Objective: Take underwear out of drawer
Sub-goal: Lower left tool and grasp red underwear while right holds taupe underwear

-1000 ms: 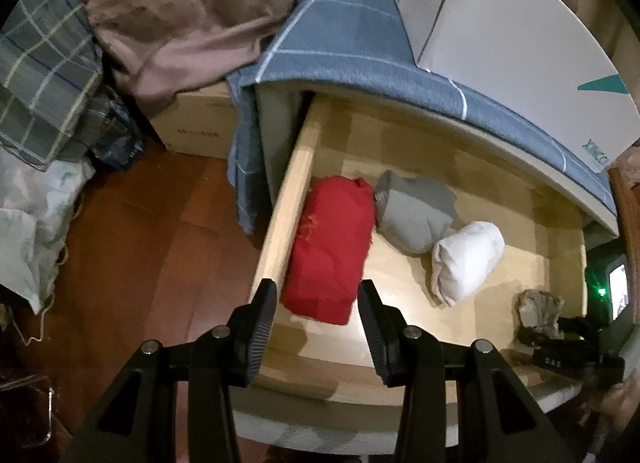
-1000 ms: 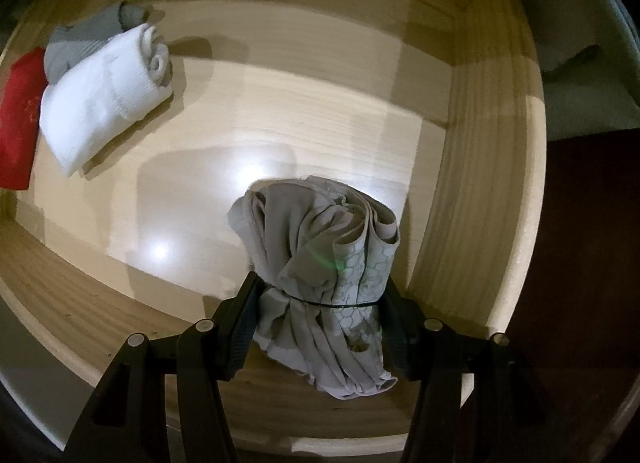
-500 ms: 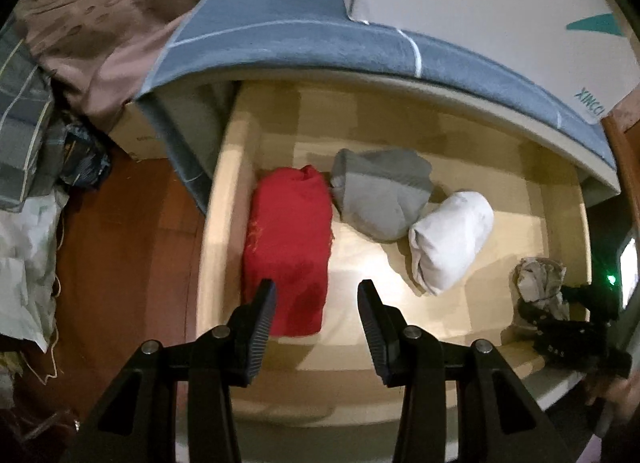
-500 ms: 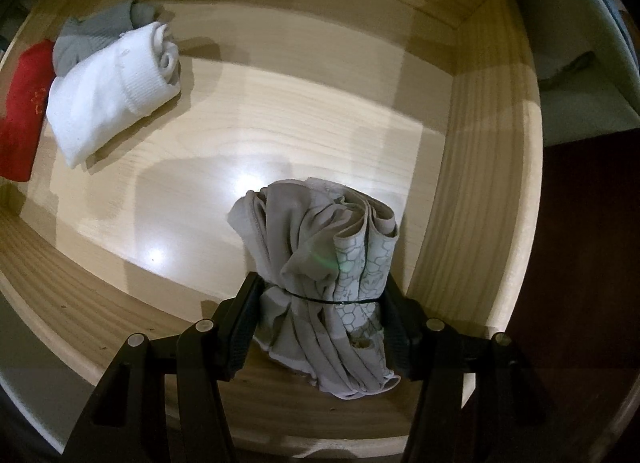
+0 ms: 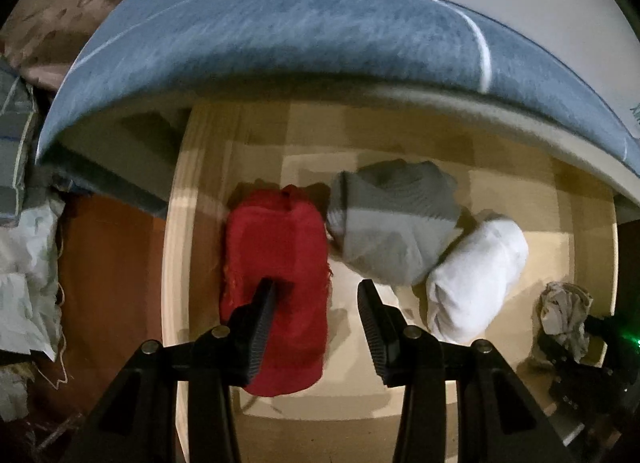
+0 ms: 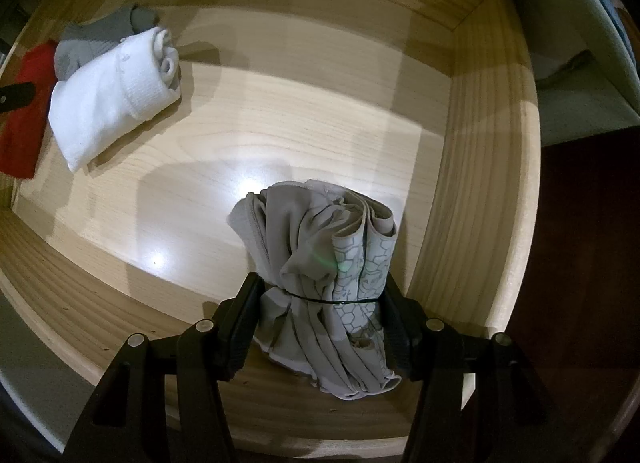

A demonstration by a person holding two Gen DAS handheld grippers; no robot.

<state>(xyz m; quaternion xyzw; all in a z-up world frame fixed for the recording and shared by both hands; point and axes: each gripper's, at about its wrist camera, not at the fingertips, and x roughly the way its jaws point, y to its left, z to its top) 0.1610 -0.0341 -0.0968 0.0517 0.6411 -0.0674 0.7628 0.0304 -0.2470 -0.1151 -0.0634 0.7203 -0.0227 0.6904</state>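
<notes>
Pale wooden drawer (image 6: pixel 472 167) holds rolled garments. Right claw (image 6: pixel 320 303) grips the beige underwear bundle (image 6: pixel 324 263) near the right wall; lift straight up, clearing the rim. Left claw (image 5: pixel 316 295) hangs half-open, empty, over the red roll (image 5: pixel 276 247).

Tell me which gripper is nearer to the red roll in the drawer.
Left. The left gripper hangs directly over the red roll, jaws open. The right gripper is at the drawer's opposite end, shut on the beige bundle.
</notes>
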